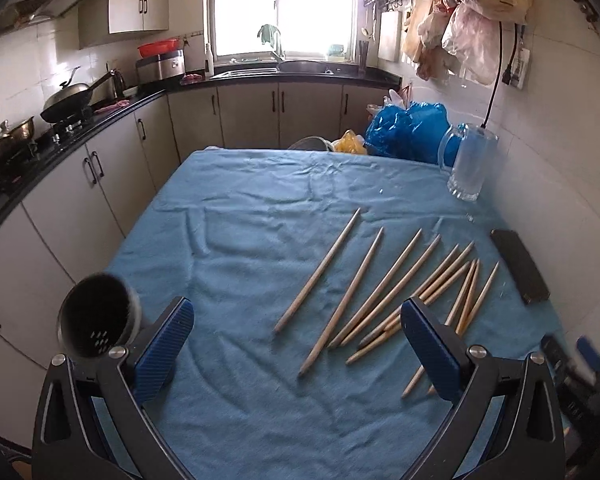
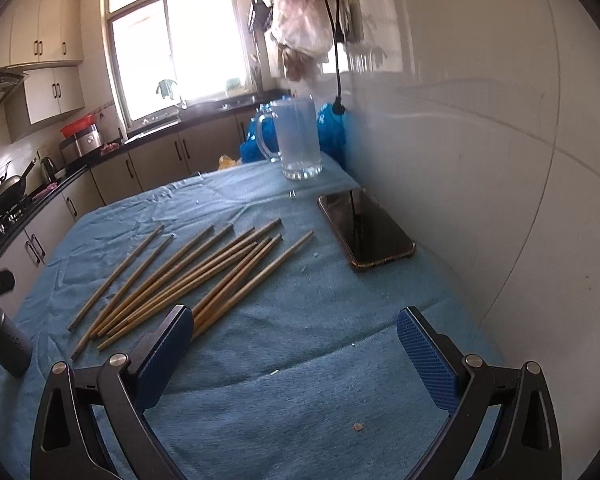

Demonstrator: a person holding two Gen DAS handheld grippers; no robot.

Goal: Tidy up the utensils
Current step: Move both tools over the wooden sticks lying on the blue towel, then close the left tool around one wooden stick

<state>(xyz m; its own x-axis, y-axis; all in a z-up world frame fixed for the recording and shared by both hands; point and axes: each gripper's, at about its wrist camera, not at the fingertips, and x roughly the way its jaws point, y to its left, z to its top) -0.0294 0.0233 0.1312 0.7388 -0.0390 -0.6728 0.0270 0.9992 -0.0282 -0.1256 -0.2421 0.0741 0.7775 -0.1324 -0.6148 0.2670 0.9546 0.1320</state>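
Several wooden chopsticks (image 1: 384,292) lie fanned out on the blue cloth (image 1: 240,248), right of centre; they also show in the right wrist view (image 2: 188,276) at left of centre. A dark perforated metal holder (image 1: 96,320) stands at the cloth's left edge, just left of my left gripper's left finger; it also shows in the right wrist view (image 2: 4,336) at far left. My left gripper (image 1: 296,340) is open and empty above the cloth. My right gripper (image 2: 296,340) is open and empty, right of the chopsticks' near ends.
A glass mug (image 1: 470,164) stands at the far right corner of the cloth. A black phone (image 2: 364,232) lies by the white wall on the right. Blue plastic bags (image 1: 408,128) sit behind the table. Kitchen counters run along the left and back.
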